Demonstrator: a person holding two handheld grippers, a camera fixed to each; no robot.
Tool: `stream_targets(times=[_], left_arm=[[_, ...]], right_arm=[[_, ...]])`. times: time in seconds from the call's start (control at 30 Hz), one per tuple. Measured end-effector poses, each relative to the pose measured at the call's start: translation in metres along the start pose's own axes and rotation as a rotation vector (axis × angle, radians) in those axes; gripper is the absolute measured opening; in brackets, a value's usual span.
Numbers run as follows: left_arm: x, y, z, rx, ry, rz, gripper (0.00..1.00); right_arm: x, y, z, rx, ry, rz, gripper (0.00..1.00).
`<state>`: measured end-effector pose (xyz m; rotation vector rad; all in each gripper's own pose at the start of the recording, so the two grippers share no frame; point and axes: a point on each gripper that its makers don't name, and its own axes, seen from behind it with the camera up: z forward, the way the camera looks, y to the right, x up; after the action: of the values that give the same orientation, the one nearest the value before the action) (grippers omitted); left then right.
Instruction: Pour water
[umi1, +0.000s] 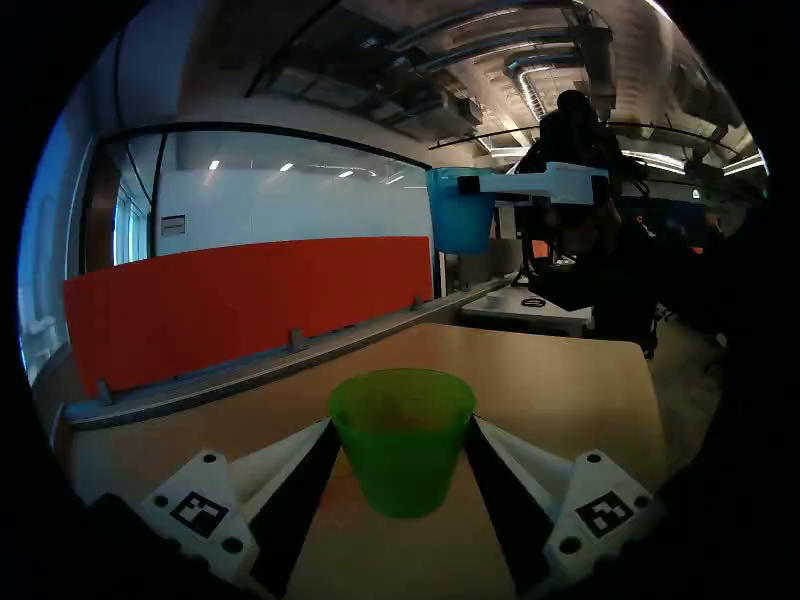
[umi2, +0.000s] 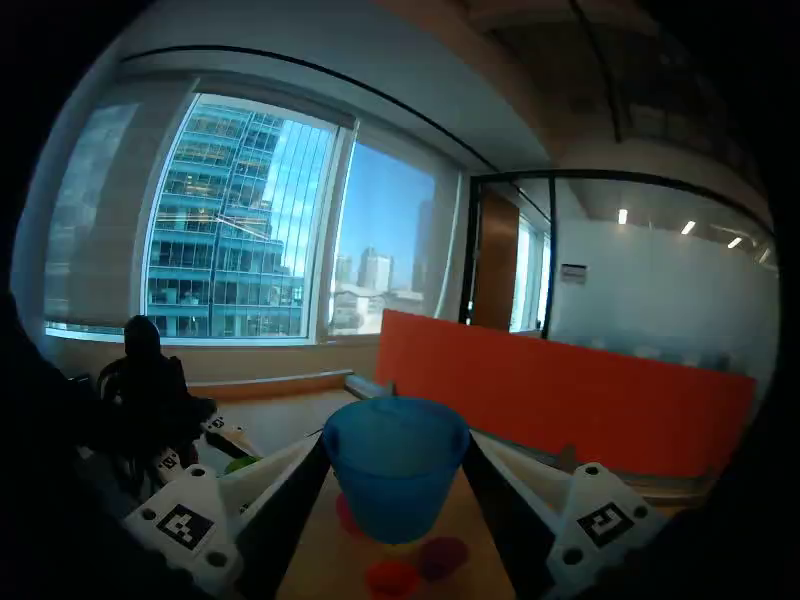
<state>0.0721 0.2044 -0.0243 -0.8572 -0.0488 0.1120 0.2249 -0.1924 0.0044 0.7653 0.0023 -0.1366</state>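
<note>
An upright green plastic cup (umi1: 402, 455) sits between the fingers of my left gripper (umi1: 402, 425), which is shut on it just above the wooden table (umi1: 570, 385). Farther off and higher up, my right gripper (umi1: 465, 186) holds a blue cup (umi1: 460, 215) upright in the air, with a dark figure of a person (umi1: 590, 240) behind it. In the right gripper view the blue cup (umi2: 395, 480) is clamped between the fingers of my right gripper (umi2: 395, 440). My left gripper (umi2: 218, 432) shows low at the left there, with a sliver of the green cup (umi2: 238, 464). I cannot see water in either cup.
An orange partition (umi1: 250, 295) runs along the table's far edge, also visible as the orange partition (umi2: 560, 400). Small red and pink round pieces (umi2: 415, 568) lie on the table under the blue cup. Large windows (umi2: 240, 235) lie beyond. Another desk (umi1: 525, 305) stands behind the table.
</note>
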Motion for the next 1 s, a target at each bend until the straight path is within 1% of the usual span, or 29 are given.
stream_targets(times=[0.2,0.4,0.6,1.0], left_arm=[[0.001,0.001,-0.001,0.003,-0.007,0.010,0.84],[0.002,0.000,0.000,0.006,-0.009,0.007,0.84],[0.001,0.001,0.002,0.003,-0.023,0.006,0.84],[-0.016,0.005,0.005,-0.011,-0.087,0.017,0.84]], right_arm=[[-0.002,0.012,-0.012,-0.028,0.007,0.013,0.91],[-0.006,0.020,-0.018,-0.044,-0.001,0.018,0.91],[-0.012,0.022,-0.022,-0.047,-0.010,0.012,0.91],[-0.033,0.018,-0.026,-0.027,-0.050,0.011,0.91]])
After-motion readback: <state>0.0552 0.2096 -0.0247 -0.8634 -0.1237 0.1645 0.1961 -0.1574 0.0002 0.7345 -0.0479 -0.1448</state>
